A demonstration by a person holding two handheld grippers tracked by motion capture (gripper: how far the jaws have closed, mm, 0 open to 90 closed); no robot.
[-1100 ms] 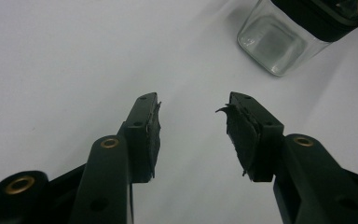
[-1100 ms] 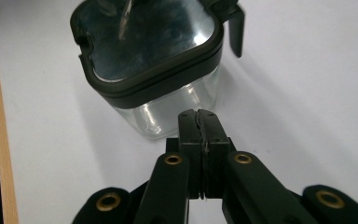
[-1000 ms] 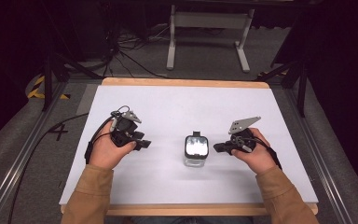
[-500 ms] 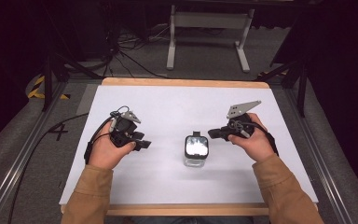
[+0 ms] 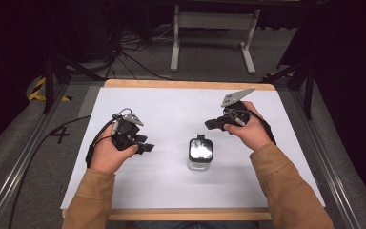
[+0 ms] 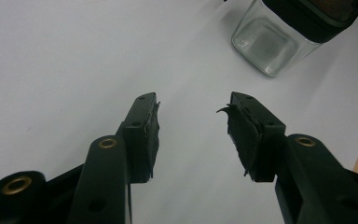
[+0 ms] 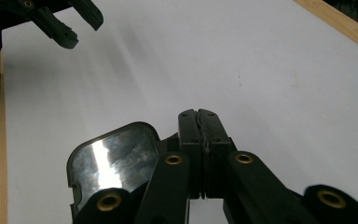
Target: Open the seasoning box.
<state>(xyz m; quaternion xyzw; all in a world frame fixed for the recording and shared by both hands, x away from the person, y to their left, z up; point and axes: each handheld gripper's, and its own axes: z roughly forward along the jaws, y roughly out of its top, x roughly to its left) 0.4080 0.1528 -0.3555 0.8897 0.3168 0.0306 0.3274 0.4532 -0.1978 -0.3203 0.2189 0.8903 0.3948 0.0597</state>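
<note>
The glass jar (image 5: 200,155) looks rigid, slippery, breakable; grip its 2 flat sides below the black lid (image 5: 200,148). Left gripper (image 6: 193,122) gapes; right gripper (image 7: 199,122) is closed, empty.

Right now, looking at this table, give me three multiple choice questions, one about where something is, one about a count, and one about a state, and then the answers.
1. Where does the glass jar stand on the white table?
A. between the two grippers, toward the near edge
B. at the far left corner
C. off the table, on the floor

2. How many jars are on the table?
A. three
B. two
C. one

3. How do the jaws of the two grippers stand?
A. both shut
B. left gripper open, right gripper shut
C. left shut, right open

Answers:
1. A, the high view shows the jar between the hands.
2. C, a single lidded jar stands there.
3. B, the left gripper view shows a clear gap between its pads, while the right gripper view shows its jaws pressed together on nothing.
</note>
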